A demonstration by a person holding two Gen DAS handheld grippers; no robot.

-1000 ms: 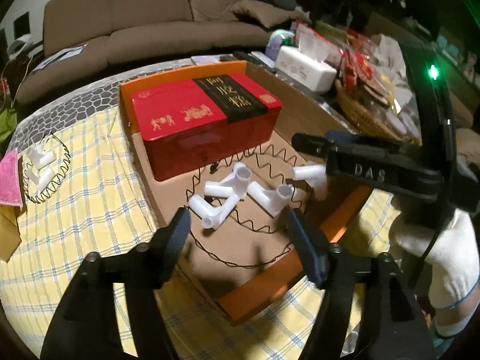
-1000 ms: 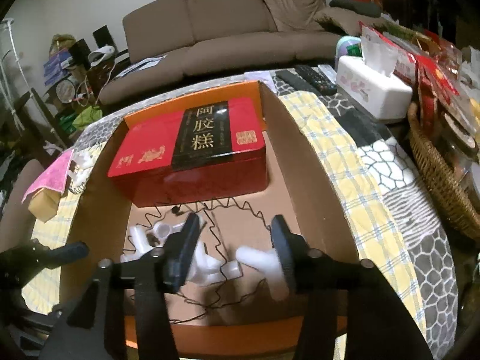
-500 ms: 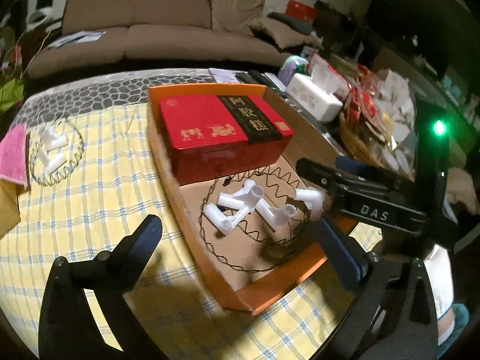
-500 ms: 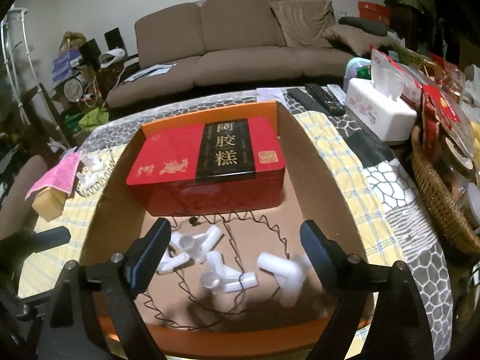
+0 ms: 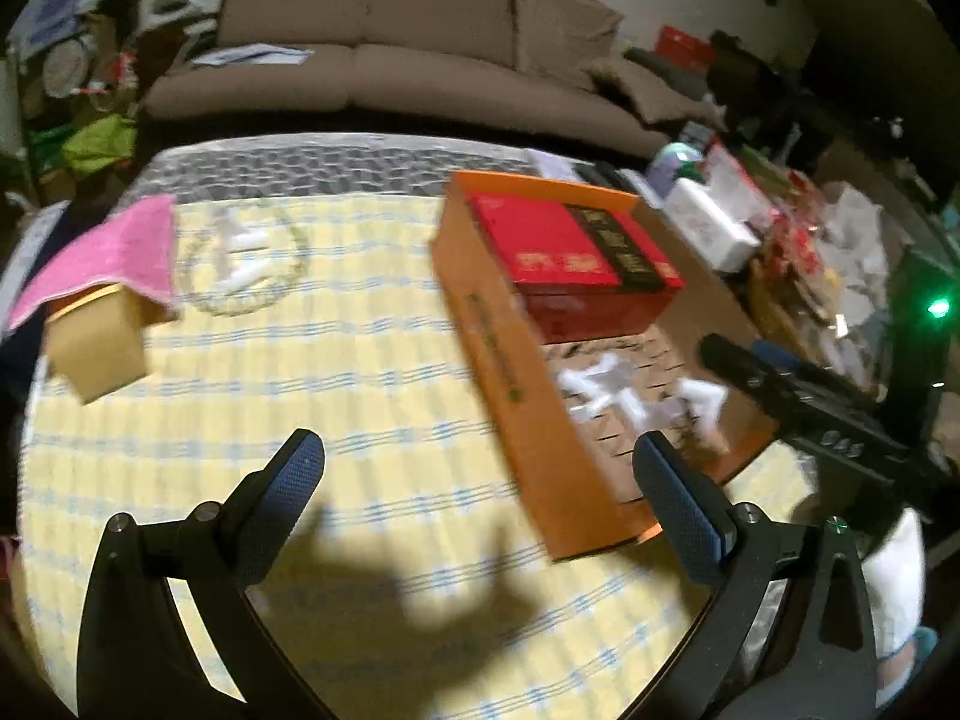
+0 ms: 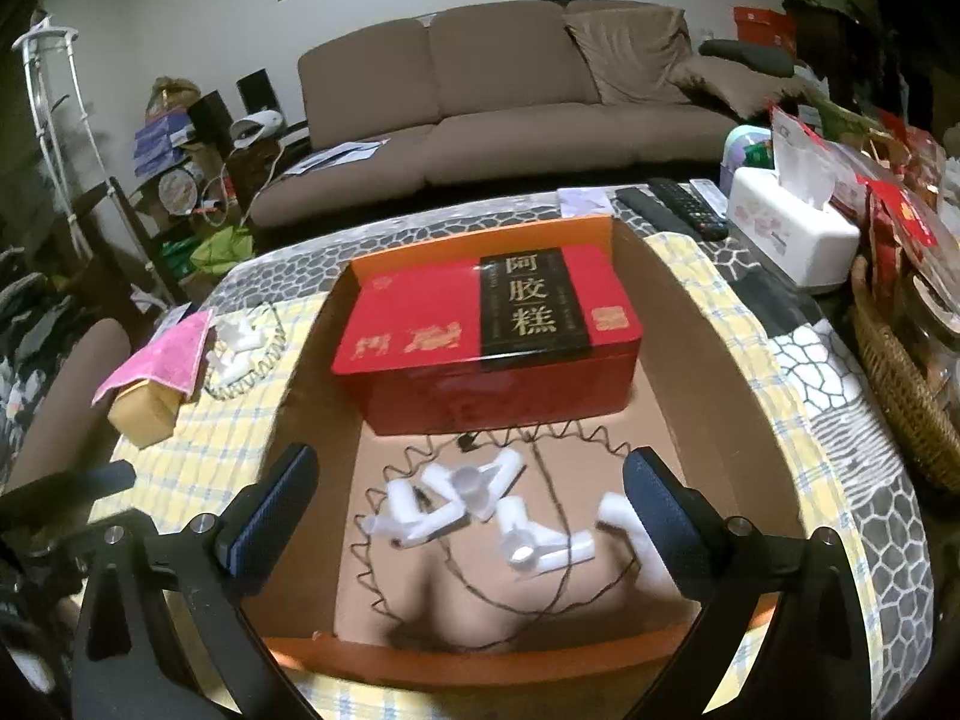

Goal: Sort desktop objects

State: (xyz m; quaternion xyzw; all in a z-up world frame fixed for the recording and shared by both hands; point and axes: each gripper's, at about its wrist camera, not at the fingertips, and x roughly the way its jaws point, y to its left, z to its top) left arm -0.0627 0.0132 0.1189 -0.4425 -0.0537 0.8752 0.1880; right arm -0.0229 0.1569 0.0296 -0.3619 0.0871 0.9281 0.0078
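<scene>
white connectors point(image 6: 480, 510) lie inside the wire ring point(image 6: 498, 540) on the floor of the orange tray point(image 6: 480, 666), right between your right gripper point(image 6: 474, 504)'s fingers and just short of the red box point(image 6: 486, 342) beyond them. those fingers stand wide and hold nothing, so that batch looks placed. your left gripper point(image 5: 480, 468) is also wide and empty, its fingers over bare yellow checked worktop point(image 5: 360, 360) with the tray's near wall just inside the right finger; the view is blurred. the step in hand reads as going for the next lot: a second ring point(image 5: 243, 261) with more white pieces sits well ahead and to the left of the left fingers, beside the pink cloth point(image 5: 102, 258) draped on the small tan box point(image 5: 99, 342). you will likely need to carry the left gripper forward and leftward, come down over one piece or the ring's edge, and close cleanly. thin wire may slip or snag, so grip squarely.
</scene>
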